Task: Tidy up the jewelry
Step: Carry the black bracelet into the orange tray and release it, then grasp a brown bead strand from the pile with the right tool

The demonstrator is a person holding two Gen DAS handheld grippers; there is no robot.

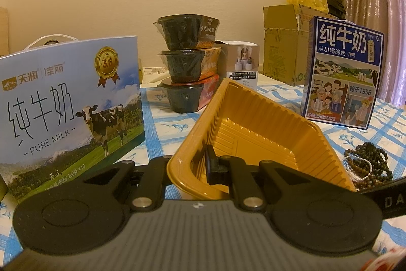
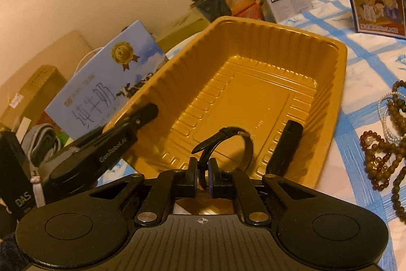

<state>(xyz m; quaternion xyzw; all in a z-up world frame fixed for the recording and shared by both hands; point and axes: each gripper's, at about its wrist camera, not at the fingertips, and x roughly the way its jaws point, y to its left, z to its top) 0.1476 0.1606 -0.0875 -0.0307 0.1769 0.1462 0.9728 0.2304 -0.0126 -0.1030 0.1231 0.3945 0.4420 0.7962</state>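
A yellow ribbed plastic tray (image 2: 253, 47) sits tilted on the blue-checked cloth. My left gripper (image 1: 203, 167) is shut on the tray's near rim (image 1: 182, 159), one finger inside and the other hidden behind the wall; the right wrist view shows it at the tray's left rim (image 2: 142, 116). My right gripper (image 2: 202, 177) is shut on the strap of a black looped wristwatch (image 2: 243, 141), held over the tray's near end. A black cylindrical thing (image 2: 286, 149) leans on the tray's near wall. A pile of brown bead bracelets (image 2: 380, 156) (image 1: 368, 164) with a white pearl strand (image 2: 385, 113) lies right of the tray.
A light-blue milk carton (image 1: 68, 113) stands at the left and a dark-blue milk box (image 1: 342, 78) at the right. Stacked black bowls (image 1: 185, 63), a small white box (image 1: 241, 63) and an open cardboard box (image 1: 281, 47) line the back by the wall.
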